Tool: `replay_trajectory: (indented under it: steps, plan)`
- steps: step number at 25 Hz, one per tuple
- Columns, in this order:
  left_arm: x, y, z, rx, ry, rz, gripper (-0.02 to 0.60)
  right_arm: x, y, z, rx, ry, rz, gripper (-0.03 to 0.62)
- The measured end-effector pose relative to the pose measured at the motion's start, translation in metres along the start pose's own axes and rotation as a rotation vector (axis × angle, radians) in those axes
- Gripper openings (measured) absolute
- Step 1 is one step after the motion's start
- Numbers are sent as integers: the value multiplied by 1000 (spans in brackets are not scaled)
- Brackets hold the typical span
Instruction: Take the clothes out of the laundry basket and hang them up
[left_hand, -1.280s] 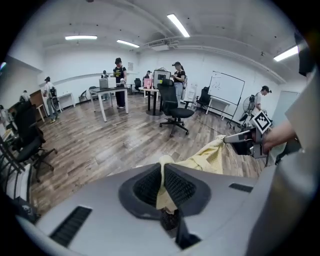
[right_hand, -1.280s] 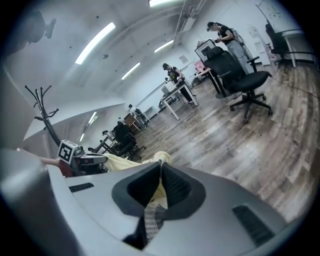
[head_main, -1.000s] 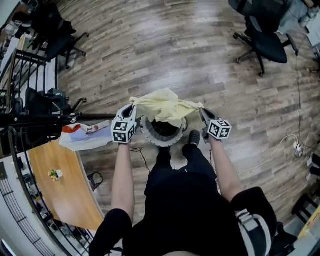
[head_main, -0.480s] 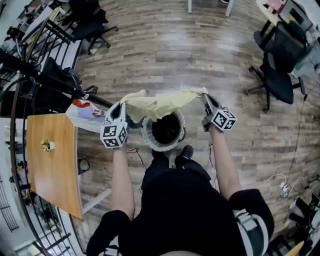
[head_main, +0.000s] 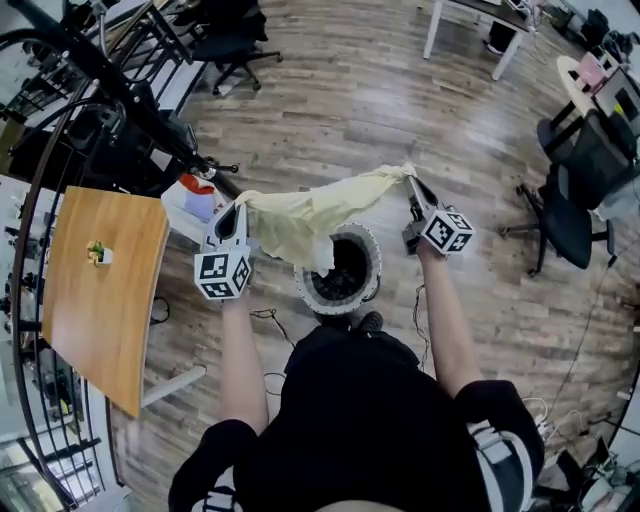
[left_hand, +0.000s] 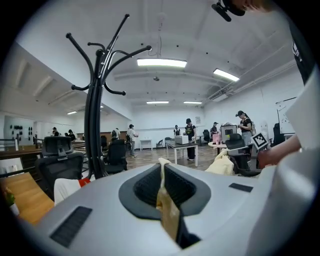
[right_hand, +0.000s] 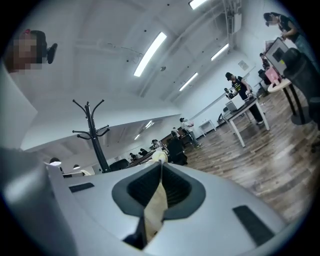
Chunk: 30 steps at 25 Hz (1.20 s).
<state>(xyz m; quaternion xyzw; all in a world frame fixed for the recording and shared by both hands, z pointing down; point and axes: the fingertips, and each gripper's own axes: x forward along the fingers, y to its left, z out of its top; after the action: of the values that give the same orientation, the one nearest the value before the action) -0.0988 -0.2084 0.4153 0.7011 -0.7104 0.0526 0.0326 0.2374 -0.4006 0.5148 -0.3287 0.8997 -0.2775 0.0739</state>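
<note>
Both tools are clamped. The left tool (head_main: 240, 205) is closed down on one end of the yellow garment (head_main: 310, 212), and the right tool (head_main: 412, 185) is closed on the other end. Each gripper view shows a thin fold of yellow cloth pinched between the jaws.

The garment spans tool to tool, with its long axis across the person's front. Its slack middle sags over the laundry basket (head_main: 340, 300) on the floor at the person's feet. Can't tell if it clears the rim.

Key relation: the coat rack (left_hand: 93, 125) is off to the person's left, beyond the wooden counter (head_main: 100, 270), so the left tool is nearer. In both gripper views the rack stands left of the jaw line.

My read: the next move needs a swing left, left end leading to a hook, right end trailing. Risk: the sagging middle snags on the basket or the rack arms.
</note>
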Motion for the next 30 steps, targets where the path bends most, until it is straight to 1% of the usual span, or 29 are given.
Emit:
replay_trajectory:
  steps: [4, 9, 12, 17, 21, 30]
  plan:
    - [-8, 40, 7, -13, -30, 64, 32, 50, 29, 9, -43, 14, 47, 23]
    - [-27, 82, 15, -29, -84, 136, 32, 103, 67, 17, -139, 38, 119, 23]
    - [-39, 100, 24, -27, -126, 183, 32, 129, 86, 22, -156, 37, 165, 23]
    - [-54, 125, 35, -1, -149, 246, 32, 172, 114, 27, -179, 43, 234, 23]
    - [-64, 142, 44, 16, -160, 304, 32, 213, 137, 34, -207, 52, 306, 23]
    - [-63, 154, 75, 49, -188, 502, 32, 303, 176, 66, -203, 82, 501, 21]
